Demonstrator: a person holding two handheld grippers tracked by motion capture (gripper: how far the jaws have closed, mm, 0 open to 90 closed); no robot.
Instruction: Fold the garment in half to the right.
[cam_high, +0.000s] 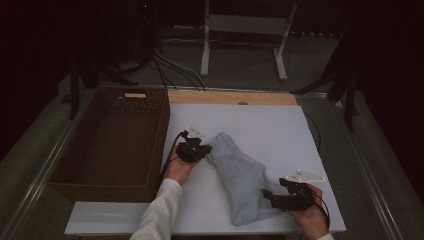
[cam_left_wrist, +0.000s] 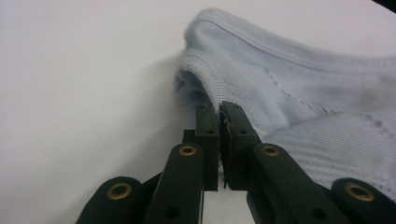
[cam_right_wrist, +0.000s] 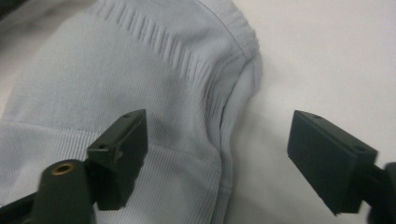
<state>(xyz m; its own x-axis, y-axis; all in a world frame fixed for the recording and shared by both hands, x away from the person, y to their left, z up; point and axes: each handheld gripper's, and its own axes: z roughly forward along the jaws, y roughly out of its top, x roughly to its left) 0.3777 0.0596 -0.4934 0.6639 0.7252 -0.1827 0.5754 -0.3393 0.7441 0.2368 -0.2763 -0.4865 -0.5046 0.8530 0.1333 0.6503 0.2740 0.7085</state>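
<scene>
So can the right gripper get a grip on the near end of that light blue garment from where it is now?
Probably yes. The right gripper stands open with the light blue garment edge between its jaws and nothing blocking it; the left gripper is shut on the far end.

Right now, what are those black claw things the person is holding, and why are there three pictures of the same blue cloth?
Those are grippers: hand-held tools with two black jaws that pinch, like big tweezers. A person holds one in each hand.

The high view comes from a camera above the white table. It shows a folded light blue knitted garment and, beside the white top, a brown wicker basket.

The other two pictures come from small cameras riding on the grippers, so you look along the jaws.

The left gripper has its jaws shut on the garment's ribbed edge, pinching a little fabric. In the high view it sits at the garment's far end.

The right gripper is open, one jaw over the cloth and one over bare table, holding nothing. It sits at the near end.
</scene>
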